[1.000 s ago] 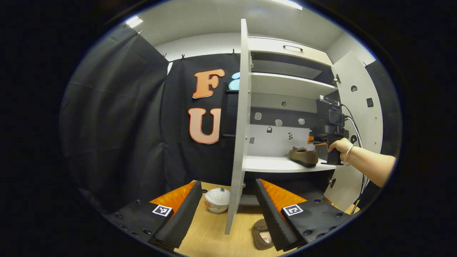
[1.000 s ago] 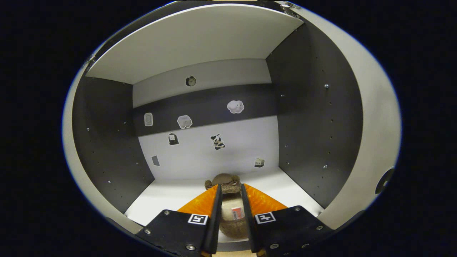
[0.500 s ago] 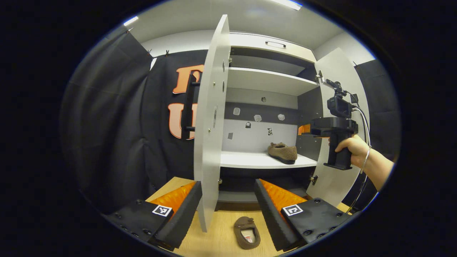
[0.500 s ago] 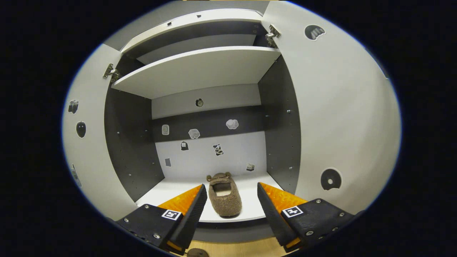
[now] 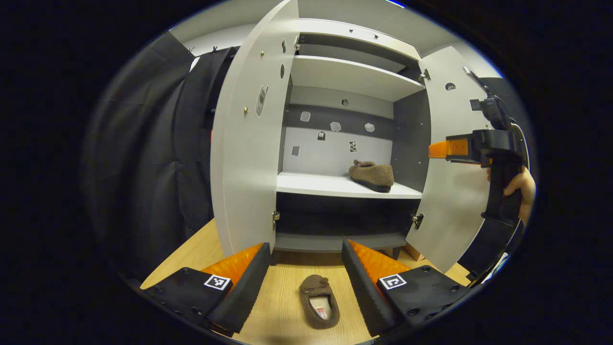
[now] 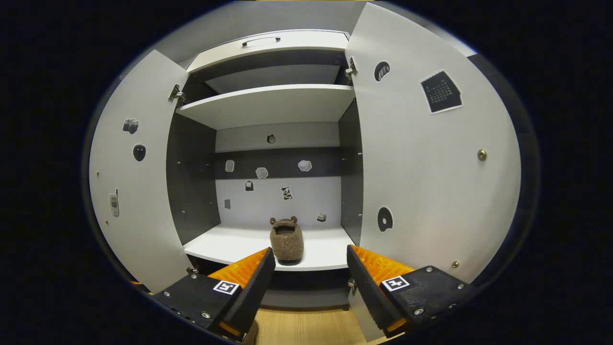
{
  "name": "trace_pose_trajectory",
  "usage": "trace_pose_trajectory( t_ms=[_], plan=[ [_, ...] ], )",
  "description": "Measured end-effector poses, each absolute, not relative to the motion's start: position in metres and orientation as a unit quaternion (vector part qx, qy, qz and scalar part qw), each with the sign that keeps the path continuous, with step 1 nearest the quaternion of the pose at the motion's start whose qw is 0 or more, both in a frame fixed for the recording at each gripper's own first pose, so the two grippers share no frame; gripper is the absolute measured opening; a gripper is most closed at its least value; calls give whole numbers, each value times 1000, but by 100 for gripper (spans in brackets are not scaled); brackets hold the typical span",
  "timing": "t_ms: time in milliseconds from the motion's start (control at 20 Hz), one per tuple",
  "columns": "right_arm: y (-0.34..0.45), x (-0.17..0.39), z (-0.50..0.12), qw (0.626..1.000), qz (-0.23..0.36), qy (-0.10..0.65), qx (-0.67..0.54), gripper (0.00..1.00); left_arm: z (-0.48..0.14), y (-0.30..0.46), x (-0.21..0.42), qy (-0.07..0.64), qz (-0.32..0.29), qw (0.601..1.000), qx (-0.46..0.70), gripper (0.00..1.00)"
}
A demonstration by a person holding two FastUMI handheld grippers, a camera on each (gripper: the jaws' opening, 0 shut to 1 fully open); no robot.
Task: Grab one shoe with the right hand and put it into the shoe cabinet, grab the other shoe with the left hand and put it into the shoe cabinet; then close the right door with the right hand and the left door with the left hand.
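Since a second ago the right gripper (image 6: 309, 278) has let go of the first slipper and drawn back out of the shoe cabinet (image 6: 268, 103), and the left gripper (image 5: 301, 282) has swung round from the edge of the left door to face the open cabinet with the second slipper between its fingers' line of sight. The right gripper's jaws stand wide apart and empty; in the left gripper view it shows at the far right, held by a hand (image 5: 519, 184), near the right door (image 5: 448, 182). The left gripper is also spread open and holds nothing.

The first step looks done: one brown fuzzy slipper (image 6: 286, 239) rests on the white lower shelf (image 6: 230, 247), toward its right side, toe pointing into the cabinet. The step in hand is the left-hand pickup. The other slipper (image 5: 319, 301) lies on the wooden floor (image 5: 282, 287) just in front of the cabinet base, near the left gripper and apart from both fingers. The next move probably calls for lowering the left gripper over it, closing on its sides, then lifting it to the free left part of the shelf.

Count: two slippers, one shelved and one on the floor; two cabinet doors, the left door (image 5: 244, 143) and the right one, both swung open; two grippers.
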State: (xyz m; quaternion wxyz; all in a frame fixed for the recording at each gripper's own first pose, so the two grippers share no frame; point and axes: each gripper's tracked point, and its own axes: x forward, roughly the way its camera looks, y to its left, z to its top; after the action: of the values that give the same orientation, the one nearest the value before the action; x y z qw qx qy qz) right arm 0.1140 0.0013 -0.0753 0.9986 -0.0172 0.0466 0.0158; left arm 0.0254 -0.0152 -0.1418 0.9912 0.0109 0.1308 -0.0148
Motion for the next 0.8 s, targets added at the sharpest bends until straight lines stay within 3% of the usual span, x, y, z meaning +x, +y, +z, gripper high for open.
trace_pose_trajectory(
  t_ms=[800],
  plan=[
    [-14, 72, -108, 997, 21, 77, -21, 92, -365, 6, 33, 339, 9, 940, 23, 98]
  ],
)
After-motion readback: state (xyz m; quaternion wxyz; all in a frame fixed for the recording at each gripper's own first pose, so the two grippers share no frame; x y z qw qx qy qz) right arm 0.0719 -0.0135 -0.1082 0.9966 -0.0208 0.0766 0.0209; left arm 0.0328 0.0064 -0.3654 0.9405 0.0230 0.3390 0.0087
